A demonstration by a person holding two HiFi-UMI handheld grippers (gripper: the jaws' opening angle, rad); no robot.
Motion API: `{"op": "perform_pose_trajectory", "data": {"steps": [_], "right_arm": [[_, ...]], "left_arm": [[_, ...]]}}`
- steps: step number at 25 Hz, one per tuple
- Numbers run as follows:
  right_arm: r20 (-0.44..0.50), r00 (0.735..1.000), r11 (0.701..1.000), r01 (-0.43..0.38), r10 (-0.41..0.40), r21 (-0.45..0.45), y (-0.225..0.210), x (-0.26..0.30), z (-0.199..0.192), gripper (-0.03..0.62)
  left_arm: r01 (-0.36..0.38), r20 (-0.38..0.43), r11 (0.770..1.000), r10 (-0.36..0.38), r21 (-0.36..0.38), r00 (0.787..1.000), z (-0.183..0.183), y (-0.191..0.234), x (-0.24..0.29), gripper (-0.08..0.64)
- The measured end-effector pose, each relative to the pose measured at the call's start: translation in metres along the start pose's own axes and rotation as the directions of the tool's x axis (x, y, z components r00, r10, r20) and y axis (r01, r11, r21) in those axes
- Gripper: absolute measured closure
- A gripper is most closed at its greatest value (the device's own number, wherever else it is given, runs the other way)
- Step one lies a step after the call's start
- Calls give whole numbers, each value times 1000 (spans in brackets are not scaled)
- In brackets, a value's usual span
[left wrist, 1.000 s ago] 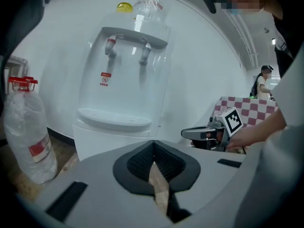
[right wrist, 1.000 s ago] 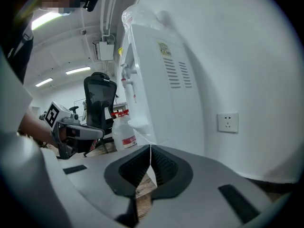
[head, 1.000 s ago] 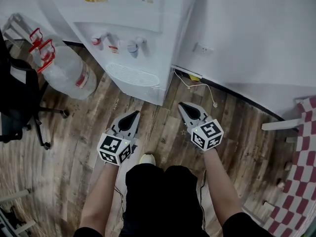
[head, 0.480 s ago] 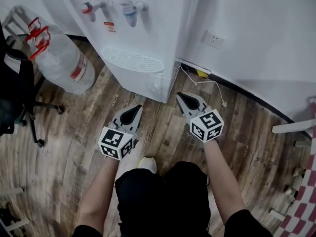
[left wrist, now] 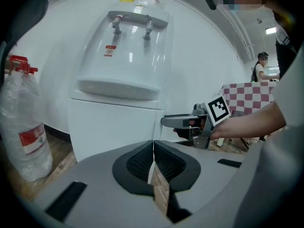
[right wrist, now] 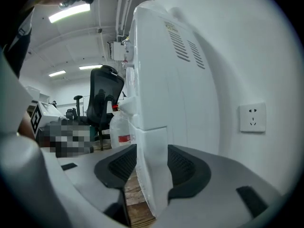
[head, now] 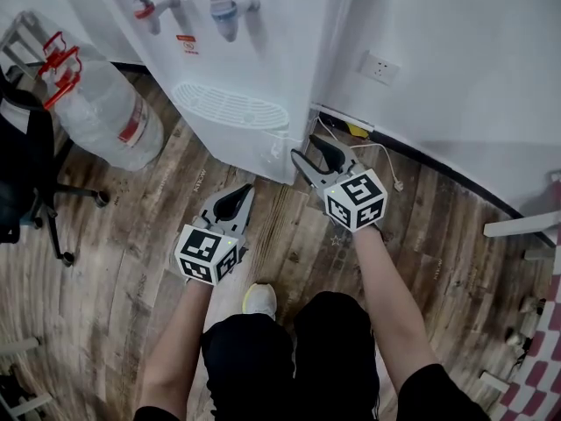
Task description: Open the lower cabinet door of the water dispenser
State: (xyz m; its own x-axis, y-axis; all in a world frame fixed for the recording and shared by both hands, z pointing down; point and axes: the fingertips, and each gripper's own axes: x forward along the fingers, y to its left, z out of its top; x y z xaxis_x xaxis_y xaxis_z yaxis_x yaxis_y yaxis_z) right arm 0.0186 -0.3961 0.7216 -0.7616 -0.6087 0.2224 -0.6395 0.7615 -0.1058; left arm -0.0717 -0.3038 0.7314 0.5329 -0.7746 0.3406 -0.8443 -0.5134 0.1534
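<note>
The white water dispenser [head: 254,51] stands ahead, its lower cabinet door [head: 230,152] under the drip tray. My right gripper [head: 308,160] is at the cabinet's front right corner. Its jaws have just been opening, and in the right gripper view they straddle the door's edge [right wrist: 151,146]. There is a gap at the left pad, so nothing is gripped. My left gripper [head: 235,204] hangs shut and empty over the floor in front of the door [left wrist: 111,127]. In the left gripper view its jaws [left wrist: 153,163] meet in a thin line, and the right gripper [left wrist: 166,121] shows at the door's right edge.
A large water bottle [head: 105,117] with red handles lies left of the dispenser, beside a black office chair [head: 26,174]. A wall socket [head: 379,68] and a loose cable [head: 372,156] are to the right. My shoe [head: 259,298] is on the wood floor.
The right gripper has moved up and left to the cabinet's front corner and its jaws have opened. The left gripper has stayed shut and sunk a little.
</note>
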Motion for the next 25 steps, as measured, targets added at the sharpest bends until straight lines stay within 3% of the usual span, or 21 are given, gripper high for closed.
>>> {"op": "perform_pose_trajectory", "data": {"steps": [11, 16, 25], "right_arm": [[25, 997, 998, 67, -67, -7, -4, 8, 3, 391], [38, 998, 998, 46, -48, 51, -4, 8, 4, 399], [21, 999, 999, -28, 28, -18, 32, -4, -3, 410]], "left_arm": [[-33, 1, 999, 33, 8, 999, 2, 9, -11, 546], [-51, 1, 999, 51, 2, 999, 0, 12, -16, 546], [-85, 17, 996, 85, -7, 996, 0, 7, -24, 545]]}}
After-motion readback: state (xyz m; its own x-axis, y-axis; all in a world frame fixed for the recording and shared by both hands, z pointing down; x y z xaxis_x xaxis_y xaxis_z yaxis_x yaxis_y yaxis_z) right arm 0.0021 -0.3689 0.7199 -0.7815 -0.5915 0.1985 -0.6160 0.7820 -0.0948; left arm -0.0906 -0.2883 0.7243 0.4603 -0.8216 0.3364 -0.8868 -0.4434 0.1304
